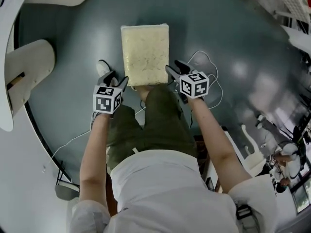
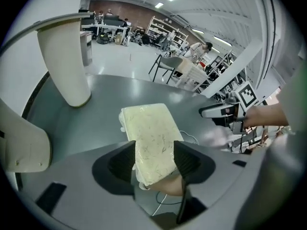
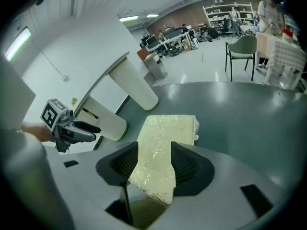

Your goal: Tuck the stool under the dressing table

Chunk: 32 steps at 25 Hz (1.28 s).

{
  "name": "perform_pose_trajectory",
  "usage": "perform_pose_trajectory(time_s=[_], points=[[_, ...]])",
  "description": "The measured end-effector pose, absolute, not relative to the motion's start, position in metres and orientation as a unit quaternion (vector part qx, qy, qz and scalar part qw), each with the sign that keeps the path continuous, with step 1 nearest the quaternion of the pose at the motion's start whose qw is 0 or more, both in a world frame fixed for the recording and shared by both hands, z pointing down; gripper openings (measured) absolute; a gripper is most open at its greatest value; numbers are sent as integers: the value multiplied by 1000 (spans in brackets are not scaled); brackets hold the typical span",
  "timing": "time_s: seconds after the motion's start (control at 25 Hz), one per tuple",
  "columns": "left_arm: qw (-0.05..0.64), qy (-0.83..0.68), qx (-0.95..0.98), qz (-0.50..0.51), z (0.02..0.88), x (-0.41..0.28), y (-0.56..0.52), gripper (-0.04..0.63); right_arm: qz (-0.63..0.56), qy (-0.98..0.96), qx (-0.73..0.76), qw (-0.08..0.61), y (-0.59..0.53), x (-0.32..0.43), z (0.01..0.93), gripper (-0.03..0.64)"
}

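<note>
Your forearms hung past your knees. The left gripper and right gripper each clamped a near corner of the cream-cushioned stool, likely to steer it squarely. It stood on the grey floor, apart from the dressing table.

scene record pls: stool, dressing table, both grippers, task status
stool: cream cushioned top, on the dark floor, straight ahead of the person
dressing table: white and cream, to the person's left, apart from the stool
left gripper: jaws closed on the stool's near-left corner
right gripper: jaws closed on the stool's near-right corner
task status: stool not yet under the table
</note>
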<state>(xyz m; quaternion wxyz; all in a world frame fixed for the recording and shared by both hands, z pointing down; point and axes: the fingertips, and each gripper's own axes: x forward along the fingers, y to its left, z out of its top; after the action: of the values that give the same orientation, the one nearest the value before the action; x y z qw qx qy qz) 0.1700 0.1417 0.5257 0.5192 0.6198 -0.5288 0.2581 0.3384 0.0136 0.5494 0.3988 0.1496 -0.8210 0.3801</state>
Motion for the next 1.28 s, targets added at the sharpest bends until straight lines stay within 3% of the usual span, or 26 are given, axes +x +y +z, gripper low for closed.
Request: perform_pose_trajectory(time_s=[0.6,0.96,1.28], points=[[601,-518,564,227,679,178,163,326,427,-771,148,449,23,353,693,345],[623,-475,581,220,733,198,177,345,455,-758,121,451,41,341,733,441],[614,-452,601,239,740,199,176,349,431,-759,142,467,43,334,743,454]])
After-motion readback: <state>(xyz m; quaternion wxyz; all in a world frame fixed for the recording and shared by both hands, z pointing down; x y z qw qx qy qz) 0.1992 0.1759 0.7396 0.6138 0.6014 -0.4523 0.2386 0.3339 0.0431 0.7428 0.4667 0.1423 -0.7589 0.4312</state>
